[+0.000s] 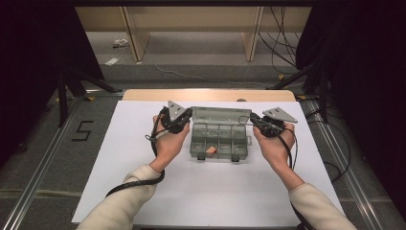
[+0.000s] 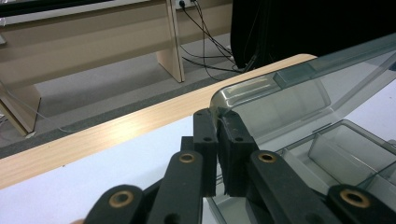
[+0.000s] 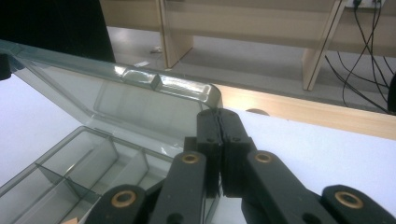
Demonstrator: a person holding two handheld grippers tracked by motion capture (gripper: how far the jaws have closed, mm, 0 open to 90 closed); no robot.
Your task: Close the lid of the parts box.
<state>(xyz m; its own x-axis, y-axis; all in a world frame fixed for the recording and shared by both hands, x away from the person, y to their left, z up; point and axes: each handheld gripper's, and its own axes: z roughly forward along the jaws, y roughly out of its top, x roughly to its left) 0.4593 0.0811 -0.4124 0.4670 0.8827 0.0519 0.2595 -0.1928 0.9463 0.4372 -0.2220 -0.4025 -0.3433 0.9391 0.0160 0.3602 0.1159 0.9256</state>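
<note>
Item: clear smoky-grey plastic compartment box (image 1: 220, 139), mid-table on the white sheet, its hinged lid (image 1: 221, 114) raised, long axis left to right between my hands. My left gripper (image 2: 217, 122) clamps the lid's left corner; my right gripper (image 3: 218, 117) clamps its right corner.

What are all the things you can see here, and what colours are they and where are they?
Compartment box: one, clear smoky grey, middle of the table, open.
Lid: one, clear grey, raised at the box's far side, pinched at both corners.
Small block: one, tan and reddish, in a near compartment of the box.
White sheet: one, covering the table.
Table: one, light wood, its edge showing at the far side.
Left gripper: one, black, shut on the lid's left corner.
Right gripper: one, black, shut on the lid's right corner.
Hands: two, cream sleeves, coming in from the near side.
</note>
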